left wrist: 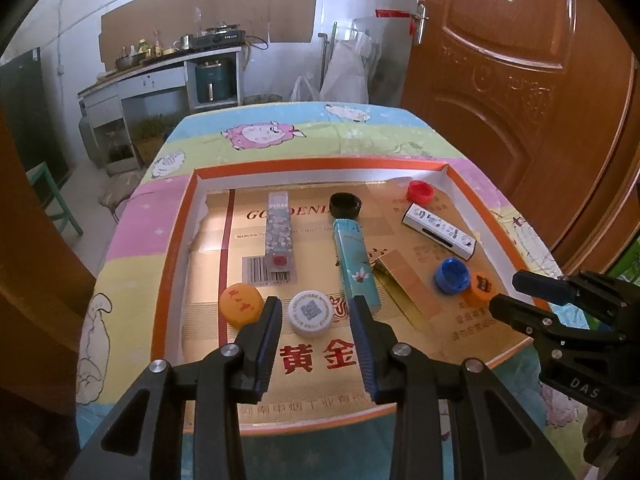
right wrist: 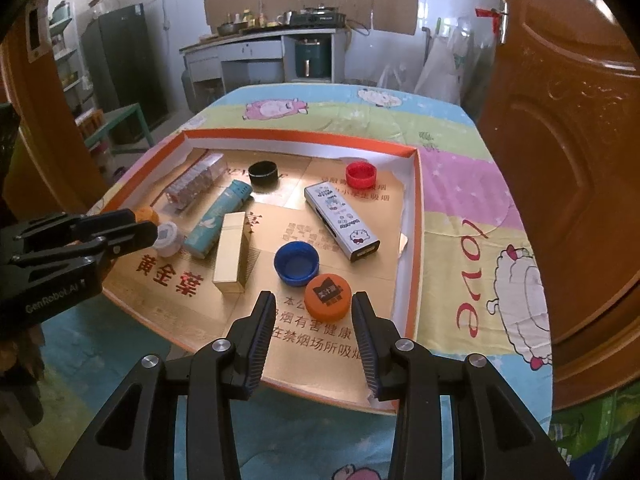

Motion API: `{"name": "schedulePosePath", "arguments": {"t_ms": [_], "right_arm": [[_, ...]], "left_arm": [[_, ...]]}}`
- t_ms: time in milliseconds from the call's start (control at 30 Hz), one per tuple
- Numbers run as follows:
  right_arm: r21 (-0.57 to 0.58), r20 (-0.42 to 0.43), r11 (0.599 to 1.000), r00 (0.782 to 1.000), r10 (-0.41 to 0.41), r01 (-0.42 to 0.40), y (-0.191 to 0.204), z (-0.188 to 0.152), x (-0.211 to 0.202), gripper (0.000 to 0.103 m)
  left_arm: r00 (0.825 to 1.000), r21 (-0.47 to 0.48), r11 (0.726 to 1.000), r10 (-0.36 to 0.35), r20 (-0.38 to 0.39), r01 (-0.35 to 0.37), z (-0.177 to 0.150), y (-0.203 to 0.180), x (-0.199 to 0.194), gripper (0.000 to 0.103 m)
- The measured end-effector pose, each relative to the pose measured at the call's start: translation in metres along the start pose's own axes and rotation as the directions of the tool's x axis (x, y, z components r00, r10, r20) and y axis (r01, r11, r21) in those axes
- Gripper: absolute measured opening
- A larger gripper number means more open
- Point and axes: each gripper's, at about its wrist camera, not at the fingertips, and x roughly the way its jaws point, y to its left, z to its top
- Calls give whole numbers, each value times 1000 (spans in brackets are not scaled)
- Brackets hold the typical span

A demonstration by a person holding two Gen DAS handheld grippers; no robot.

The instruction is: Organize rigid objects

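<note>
Both tools tilt steeply down over the orange-rimmed tray (left wrist: pixel 176 240); the left gripper (left wrist: pixel 316 312) stands released, its fingers flanking but clear of a white cap (left wrist: pixel 310 313) with a square code on top, a yellow-orange cap (left wrist: pixel 240 304) just outside its left finger; the right gripper (right wrist: pixel 313 308), also released, has an orange cap (right wrist: pixel 328 295) between its tips, untouched, a blue cap (right wrist: pixel 297 261) just beyond; its body reads "DAS", the left's "GenRobot.AI"; the tray liner shows "黄金".
</note>
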Motion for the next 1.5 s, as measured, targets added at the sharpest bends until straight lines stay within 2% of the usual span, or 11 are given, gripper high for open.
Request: {"name": "schedulePosePath", "arguments": {"t_ms": [533,700,800,967,1200,1300,1500], "right_arm": [[85,96,996,995,-17,9,20,-19,-59,41],[136,149,990,987,-54,34,25,-28,-87,41],[159,182,986,981,-74,45,30,-34,-105,41],[162,252,985,962,-105,65,45,-48,-141,41],[148,320,986,939,-125,80,69,-71,-181,41],[137,350,986,927,-137,95,79,-79,-199,41],[123,395,986,906,-156,116,94,-96,-228,41]], "left_arm": [[996,-22,999,-21,83,23,-20,-16,-61,35],[989,-44,999,10,150,-4,-33,-27,-96,35],[980,-60,997,51,191,-40,-42,-32,-118,35],[949,-109,987,144,280,-117,-63,-41,-162,35],[920,-152,973,213,329,-171,-86,-48,-200,35],[897,-167,961,267,352,-220,-98,-53,-217,35],[896,-164,970,228,381,-177,-118,-56,-241,35]]}}
